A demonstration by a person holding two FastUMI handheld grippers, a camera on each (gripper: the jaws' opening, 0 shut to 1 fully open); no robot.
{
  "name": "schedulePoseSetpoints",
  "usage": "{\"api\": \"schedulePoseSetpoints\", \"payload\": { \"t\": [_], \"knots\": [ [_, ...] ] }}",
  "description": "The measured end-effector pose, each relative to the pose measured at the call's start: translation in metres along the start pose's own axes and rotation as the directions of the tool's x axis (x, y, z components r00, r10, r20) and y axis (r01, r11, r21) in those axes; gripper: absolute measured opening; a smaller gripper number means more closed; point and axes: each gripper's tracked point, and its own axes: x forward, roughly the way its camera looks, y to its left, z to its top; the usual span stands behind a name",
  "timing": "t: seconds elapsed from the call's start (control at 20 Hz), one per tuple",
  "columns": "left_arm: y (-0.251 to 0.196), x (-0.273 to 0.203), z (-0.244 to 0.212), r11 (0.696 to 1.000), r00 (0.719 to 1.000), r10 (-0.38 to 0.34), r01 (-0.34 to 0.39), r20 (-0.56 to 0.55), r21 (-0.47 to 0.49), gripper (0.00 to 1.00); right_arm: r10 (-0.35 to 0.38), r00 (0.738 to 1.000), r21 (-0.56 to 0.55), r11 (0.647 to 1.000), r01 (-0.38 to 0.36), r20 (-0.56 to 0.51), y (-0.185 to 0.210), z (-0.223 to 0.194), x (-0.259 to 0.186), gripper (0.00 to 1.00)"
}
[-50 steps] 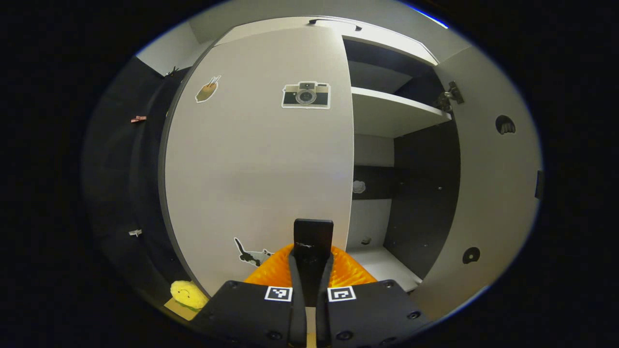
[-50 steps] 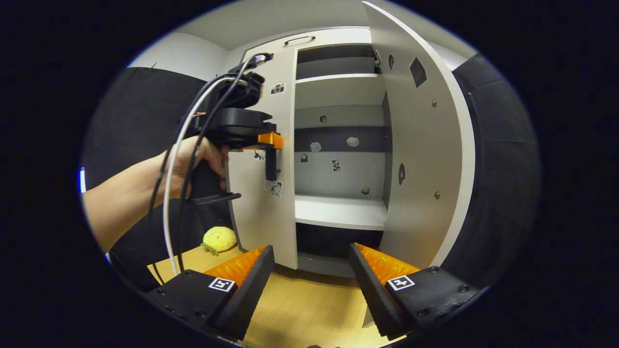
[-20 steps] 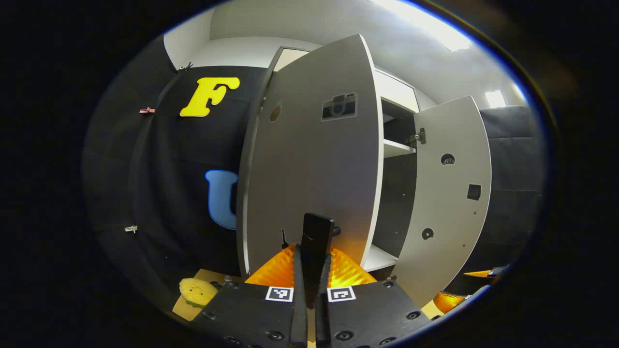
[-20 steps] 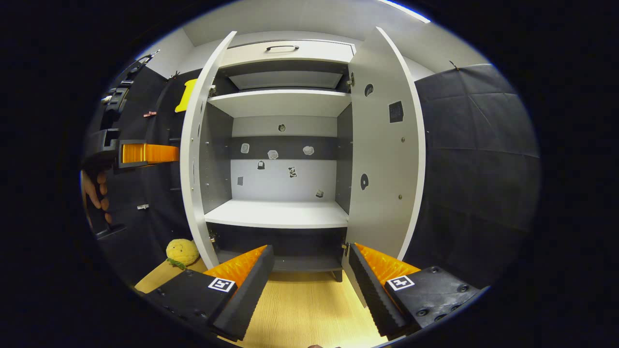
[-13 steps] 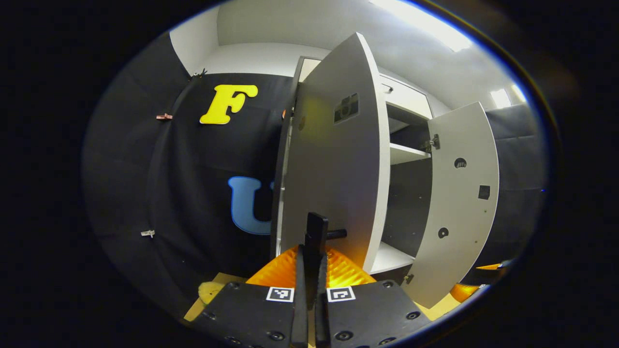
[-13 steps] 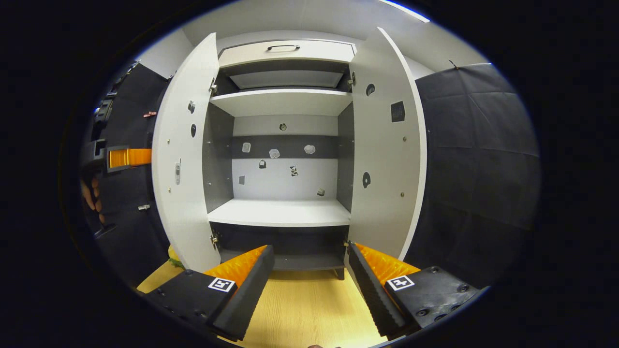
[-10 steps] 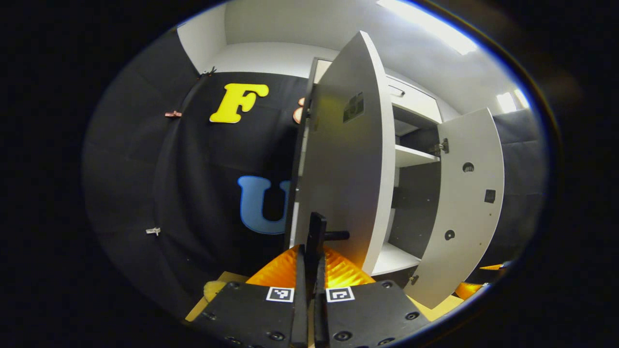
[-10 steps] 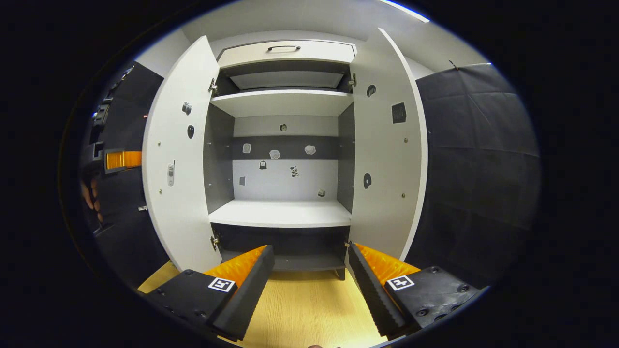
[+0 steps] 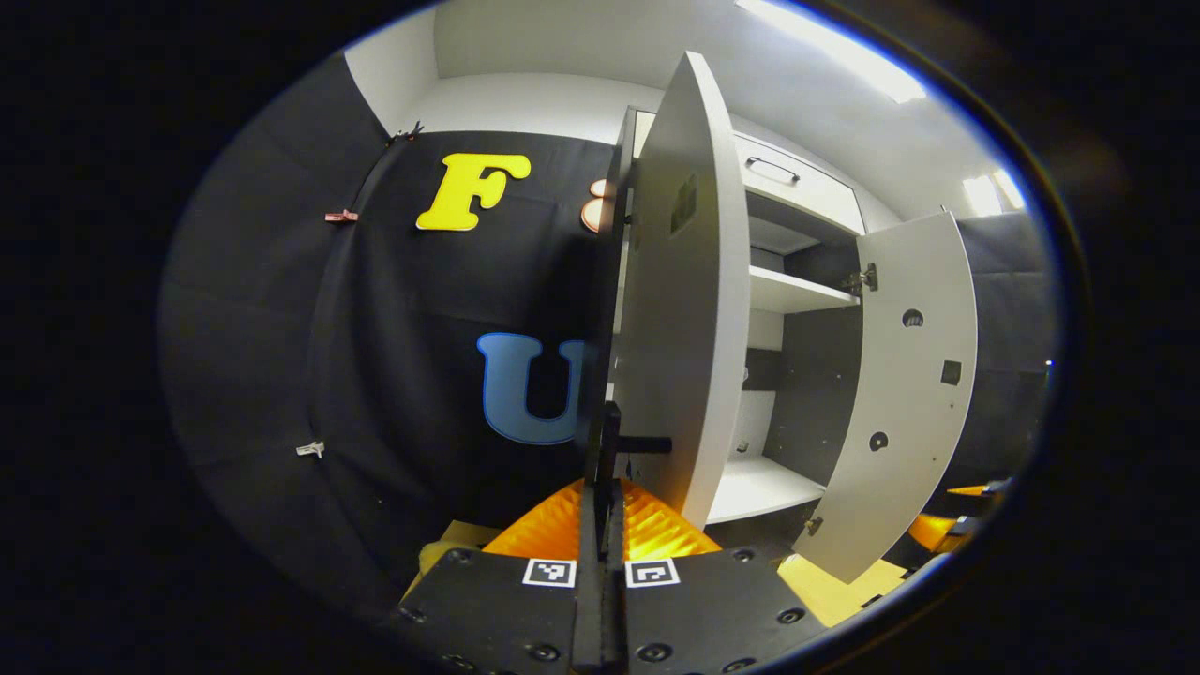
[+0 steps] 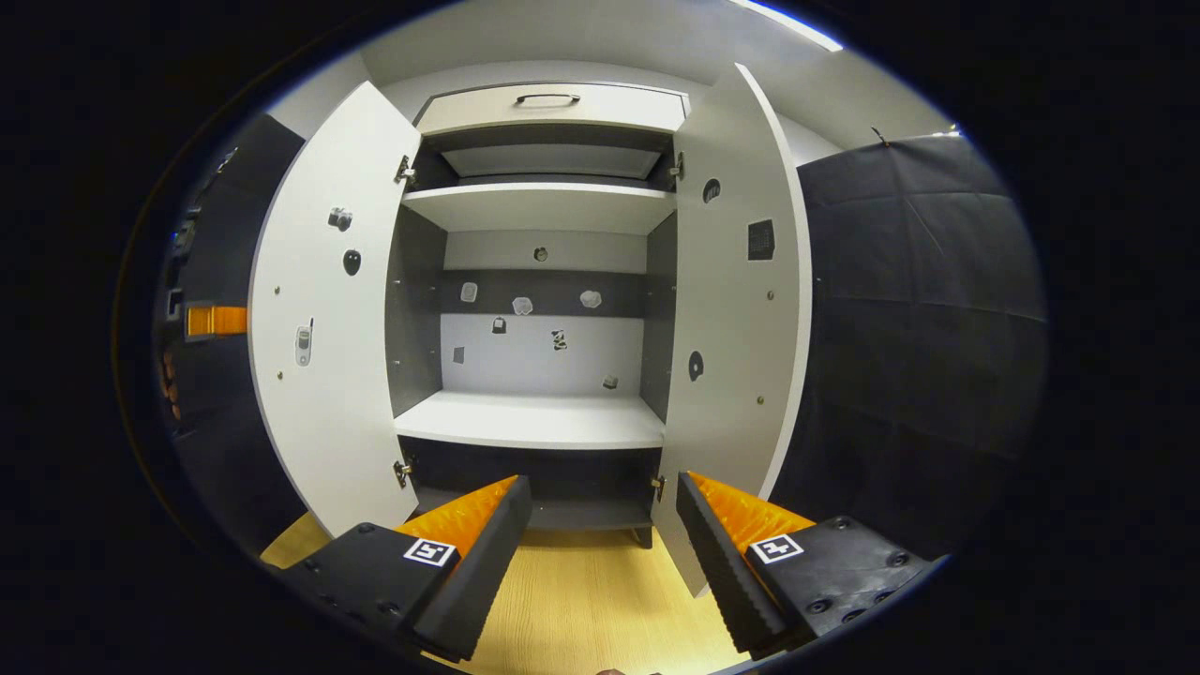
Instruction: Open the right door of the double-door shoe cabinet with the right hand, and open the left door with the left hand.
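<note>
the left gripper (image 9: 601, 487) is pinching what seems to be the black handle (image 9: 611, 444) of the left door (image 9: 680, 309), which we are guiding wide along its hinge arc, while the right gripper (image 10: 600, 525) is hanging spread before the open right door (image 10: 741, 309).

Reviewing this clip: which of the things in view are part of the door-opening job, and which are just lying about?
Job:
- left door, swung wide
- its black handle, left gripper shut on it
- right door, open
- right gripper, fingers apart, holding nothing
- shoe cabinet

Lying about:
- stickers on the back panel
- top drawer
- wooden floor
</note>
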Motion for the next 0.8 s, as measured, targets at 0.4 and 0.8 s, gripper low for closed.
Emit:
{"api": "schedulePoseSetpoints", "payload": {
  "t": [0.4,0.8],
  "knots": [
    [-0.045,-0.049,0.001,0.998,0.997,0.065,-0.065,0.028,0.008,0.11,0.018,1.0,0.022,1.0,-0.018,0.016,-0.045,0.016,0.021,0.98],
    [-0.149,-0.041,-0.019,0.998,0.998,0.048,-0.05,0.049,0.035,0.62,0.07,0.996,0.006,0.997,-0.071,0.047,-0.076,0.024,0.026,0.98]
  ]
}}
